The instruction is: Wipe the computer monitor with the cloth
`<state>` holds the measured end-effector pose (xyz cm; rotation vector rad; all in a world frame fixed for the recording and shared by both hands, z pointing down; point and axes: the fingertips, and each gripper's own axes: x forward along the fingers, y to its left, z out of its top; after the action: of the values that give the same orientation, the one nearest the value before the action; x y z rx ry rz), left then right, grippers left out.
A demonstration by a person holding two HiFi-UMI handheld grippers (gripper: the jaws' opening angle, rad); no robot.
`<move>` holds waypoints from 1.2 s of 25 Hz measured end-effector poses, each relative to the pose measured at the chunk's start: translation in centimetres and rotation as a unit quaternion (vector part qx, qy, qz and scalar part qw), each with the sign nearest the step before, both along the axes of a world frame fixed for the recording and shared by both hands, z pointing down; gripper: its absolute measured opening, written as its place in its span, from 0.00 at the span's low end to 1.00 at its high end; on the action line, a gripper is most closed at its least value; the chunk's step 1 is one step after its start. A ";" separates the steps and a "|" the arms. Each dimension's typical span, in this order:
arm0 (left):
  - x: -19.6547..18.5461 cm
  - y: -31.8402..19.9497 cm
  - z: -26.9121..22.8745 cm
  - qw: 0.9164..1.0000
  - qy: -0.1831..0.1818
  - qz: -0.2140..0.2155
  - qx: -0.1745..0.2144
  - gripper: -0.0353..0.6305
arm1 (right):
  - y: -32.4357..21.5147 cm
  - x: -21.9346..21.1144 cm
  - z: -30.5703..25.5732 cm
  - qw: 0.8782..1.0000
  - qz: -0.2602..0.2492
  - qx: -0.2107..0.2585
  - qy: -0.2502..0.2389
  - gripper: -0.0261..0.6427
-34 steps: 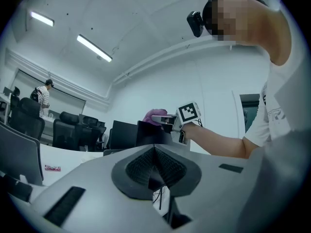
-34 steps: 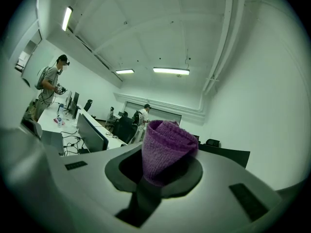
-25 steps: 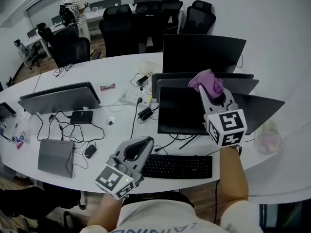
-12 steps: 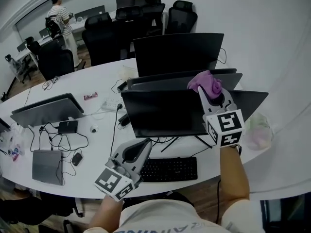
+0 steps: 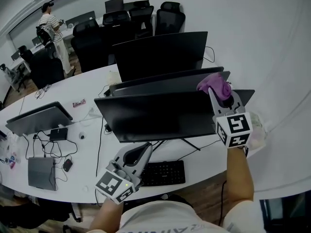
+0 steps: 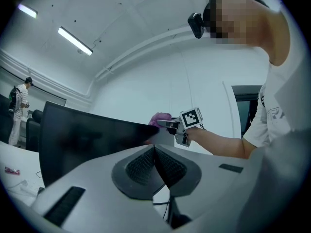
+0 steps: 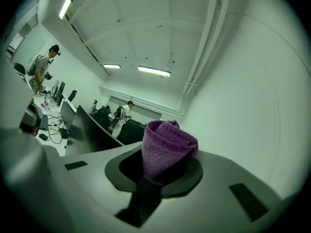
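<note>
the cloth (image 5: 214, 85) is purple, the monitor (image 5: 155, 114) black, the table (image 5: 203, 158) white.

We lose the lower end of the cloth (image 7: 167, 149) between the jaws of the right gripper (image 5: 218, 92). Under the left gripper (image 5: 146, 148), the keyboard (image 5: 165, 173) has its left end covered.

The monitor (image 5: 160, 114) is a wide, thin black panel, screen dark, standing upright on a slim stand with its face toward the person. The cloth (image 5: 214, 85) is purple knit, rolled into a soft bundle and pinched in the right gripper (image 5: 219, 93) at the monitor's top edge near its right corner; contact with the monitor is unclear.
</note>
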<state>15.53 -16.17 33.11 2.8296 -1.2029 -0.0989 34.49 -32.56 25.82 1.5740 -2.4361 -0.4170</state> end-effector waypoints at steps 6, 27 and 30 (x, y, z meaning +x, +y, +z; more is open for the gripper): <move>3.1 -0.9 0.1 1.000 -0.005 0.020 -0.001 0.07 | -0.6 6.1 -0.2 0.999 0.039 0.010 -0.005 0.14; 8.9 -1.4 1.6 0.998 -0.023 0.060 -0.020 0.07 | -1.5 23.4 -0.2 0.962 0.131 0.042 -0.235 0.14; 9.3 -1.5 2.0 0.997 -0.025 0.066 -0.025 0.07 | -1.4 24.8 0.9 0.953 0.138 0.034 -0.266 0.14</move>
<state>24.86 -17.65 35.08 2.8740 -1.0078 0.0101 59.32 -34.00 26.67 2.2615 -2.5098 -0.0227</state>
